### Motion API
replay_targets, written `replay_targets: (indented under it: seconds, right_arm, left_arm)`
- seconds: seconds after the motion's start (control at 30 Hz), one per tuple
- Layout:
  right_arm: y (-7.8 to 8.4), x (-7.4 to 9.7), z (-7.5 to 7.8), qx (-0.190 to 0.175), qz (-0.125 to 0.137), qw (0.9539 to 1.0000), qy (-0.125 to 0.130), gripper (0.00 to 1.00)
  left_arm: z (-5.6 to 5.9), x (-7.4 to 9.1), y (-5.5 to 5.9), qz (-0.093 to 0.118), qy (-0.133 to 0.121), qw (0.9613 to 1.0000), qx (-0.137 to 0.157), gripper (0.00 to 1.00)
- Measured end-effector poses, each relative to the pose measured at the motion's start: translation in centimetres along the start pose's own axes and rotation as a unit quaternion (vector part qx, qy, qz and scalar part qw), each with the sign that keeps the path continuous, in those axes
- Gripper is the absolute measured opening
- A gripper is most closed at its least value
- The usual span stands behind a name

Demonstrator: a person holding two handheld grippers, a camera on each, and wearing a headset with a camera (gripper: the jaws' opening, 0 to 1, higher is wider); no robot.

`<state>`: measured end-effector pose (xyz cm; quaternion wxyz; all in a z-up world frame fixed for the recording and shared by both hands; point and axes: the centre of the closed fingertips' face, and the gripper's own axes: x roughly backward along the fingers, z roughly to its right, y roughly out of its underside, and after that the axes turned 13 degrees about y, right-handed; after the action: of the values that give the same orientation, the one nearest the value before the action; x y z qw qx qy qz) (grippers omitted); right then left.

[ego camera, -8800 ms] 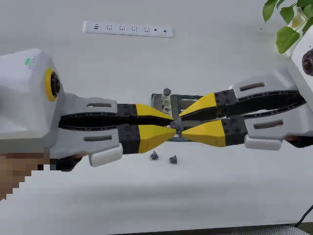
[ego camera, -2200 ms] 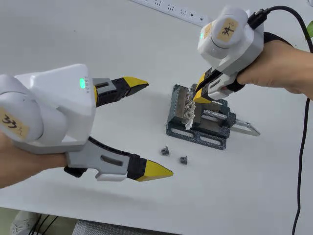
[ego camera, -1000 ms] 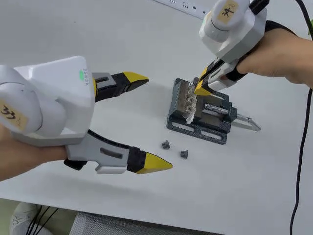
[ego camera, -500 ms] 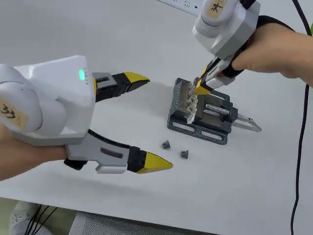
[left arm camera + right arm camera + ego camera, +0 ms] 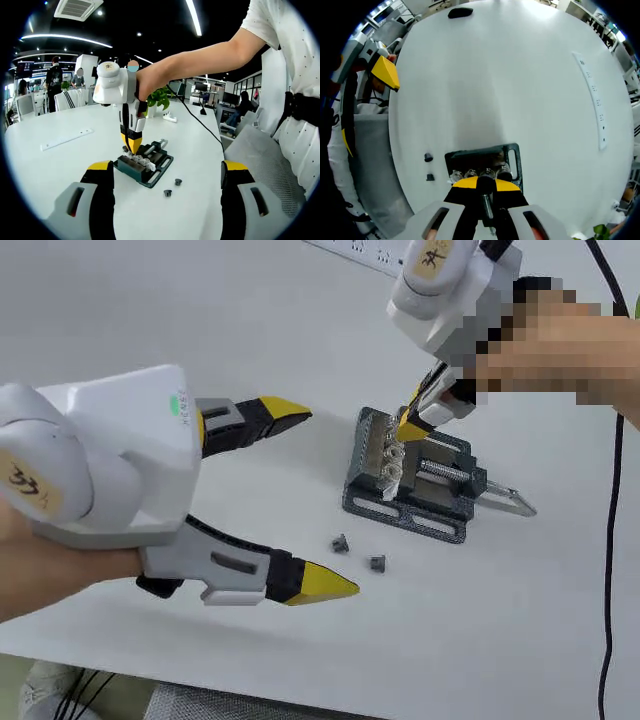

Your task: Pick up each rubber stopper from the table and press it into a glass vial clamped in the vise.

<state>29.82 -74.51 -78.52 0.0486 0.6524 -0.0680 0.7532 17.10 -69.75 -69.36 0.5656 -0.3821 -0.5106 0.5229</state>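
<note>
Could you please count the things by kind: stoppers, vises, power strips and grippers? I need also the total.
Stoppers: 3 (2 loose, 1 in the right gripper)
Vise: 1
Power strip: 1
Grippers: 2 (right gripper, left gripper)
Total: 7

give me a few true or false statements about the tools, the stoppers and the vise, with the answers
1. Two loose stoppers lie on the table beside the vise. True.
2. The left tool is shut on a stopper. False: its jaws stand wide open and hold nothing.
3. The right tool points down at the vise, shut on a held stopper. True.
4. The vise clamps a single vial. False: a row of several vials sits in it.
</note>
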Motion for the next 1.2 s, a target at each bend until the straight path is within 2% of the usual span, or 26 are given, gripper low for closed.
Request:
replay_targets:
  seconds: [0.03, 0.1, 0.23, 0.8, 1.2]
  right_arm:
    - [-0.08, -0.02, 0.03, 0.012, 0.009, 0.9999, 0.002, 0.05]
    - [0.03, -0.12, 0.09, -0.001, 0.016, 0.9999, 0.003, 0.05]
    - [0.05, 0.09, 0.05, -0.001, 0.029, 0.9996, 0.004, 0.06]
    - [-0.14, 0.06, 0.25, 0.003, 0.042, 0.9991, 0.01, 0.07]
    - [-0.24, 0.14, 0.24, -0.008, 0.053, 0.9985, 0.012, 0.09]
  left_arm:
    - [0.03, -0.01, -0.04, 0.0, 0.001, 1.0, 0.0, 0.87]
    - [0.13, -0.04, -0.04, -0.002, 0.001, 1.0, 0.0, 0.87]
    - [0.17, -0.05, -0.06, -0.003, 0.001, 1.0, 0.0, 0.87]
    - [0.16, -0.08, -0.06, 0.0, 0.0, 1.0, 0.002, 0.86]
    - [0.13, -0.07, -0.1, 0.001, 0.0, 1.0, 0.002, 0.86]
